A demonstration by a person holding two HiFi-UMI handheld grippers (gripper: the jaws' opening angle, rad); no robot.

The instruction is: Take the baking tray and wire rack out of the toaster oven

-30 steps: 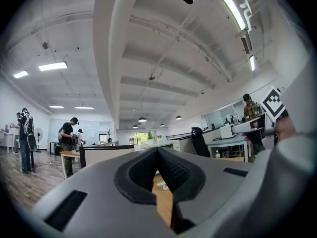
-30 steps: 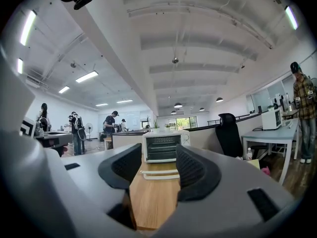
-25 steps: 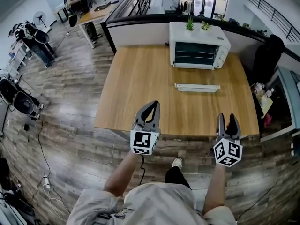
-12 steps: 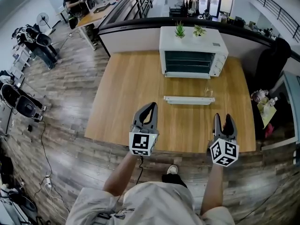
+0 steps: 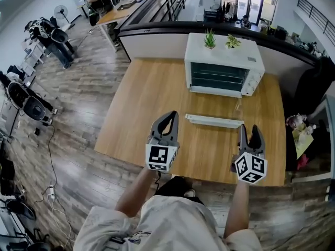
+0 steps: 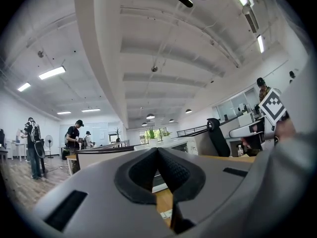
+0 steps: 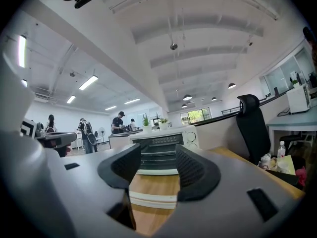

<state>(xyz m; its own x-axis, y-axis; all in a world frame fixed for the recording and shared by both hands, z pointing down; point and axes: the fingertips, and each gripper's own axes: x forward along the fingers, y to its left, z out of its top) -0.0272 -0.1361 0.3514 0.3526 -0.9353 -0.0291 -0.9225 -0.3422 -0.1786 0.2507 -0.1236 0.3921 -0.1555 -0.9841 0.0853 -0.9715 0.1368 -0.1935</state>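
Observation:
A white toaster oven stands at the far side of the wooden table, its dark front showing horizontal bars. Whether its door is open I cannot tell. A long white tray-like piece lies on the table in front of it. My left gripper hovers over the table's near part with its pads touching, holding nothing. To its right, my right gripper has its jaws apart and empty, pointing level at the oven. Part of the oven shows behind the left jaws.
Two small potted plants stand on top of the oven. A black chair and a cluttered side desk are to the right of the table. People work at desks far back left.
Both grippers have moved forward from over the floor to over the table's near edge. The oven and the white piece now appear closer.

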